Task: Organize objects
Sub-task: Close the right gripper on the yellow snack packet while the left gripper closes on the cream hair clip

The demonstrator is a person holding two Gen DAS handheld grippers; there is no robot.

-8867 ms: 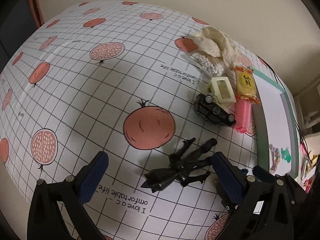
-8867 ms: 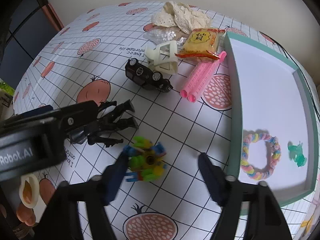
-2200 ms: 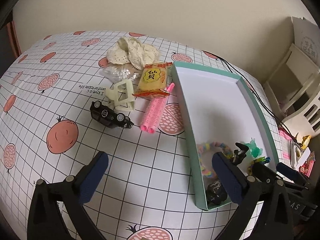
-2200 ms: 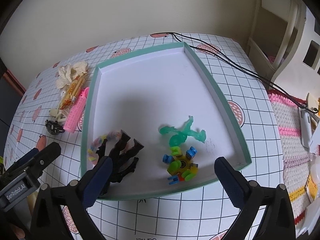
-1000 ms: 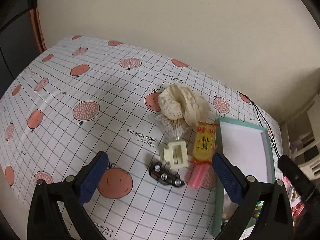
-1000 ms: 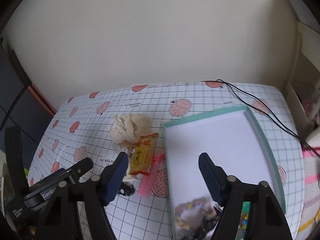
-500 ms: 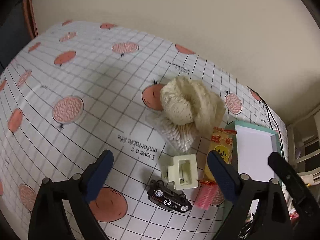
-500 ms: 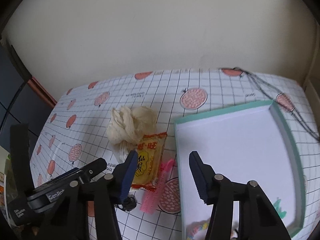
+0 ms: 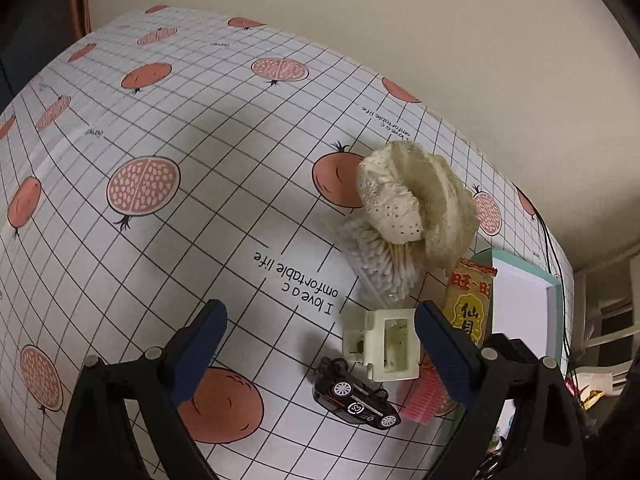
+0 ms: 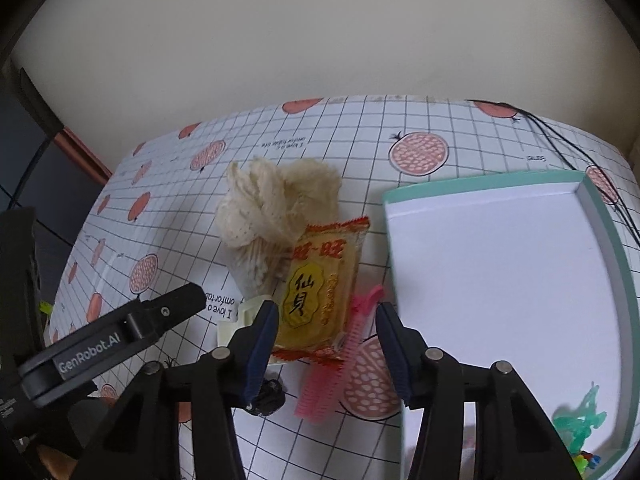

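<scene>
My left gripper (image 9: 320,344) is open above a cream hair clip (image 9: 386,344) and a black toy car (image 9: 356,398). My right gripper (image 10: 326,340) is open, its fingers on either side of a yellow snack packet (image 10: 318,300) and a pink comb (image 10: 340,364). A cream lace cloth (image 10: 276,204) lies on a bag of cotton swabs (image 9: 376,256). The teal-rimmed white tray (image 10: 612,248) holds a green toy figure (image 10: 580,420) at its near end.
The table has a white grid cloth with pomegranate prints (image 9: 144,184). A black cable (image 10: 560,140) runs along the far right edge. The left gripper's body (image 10: 104,344) shows at lower left in the right wrist view. A wall stands behind the table.
Both grippers have dropped closer to the pile of objects. The right gripper's fingers now frame the snack packet and comb; the left gripper sits nearer the clip and car.
</scene>
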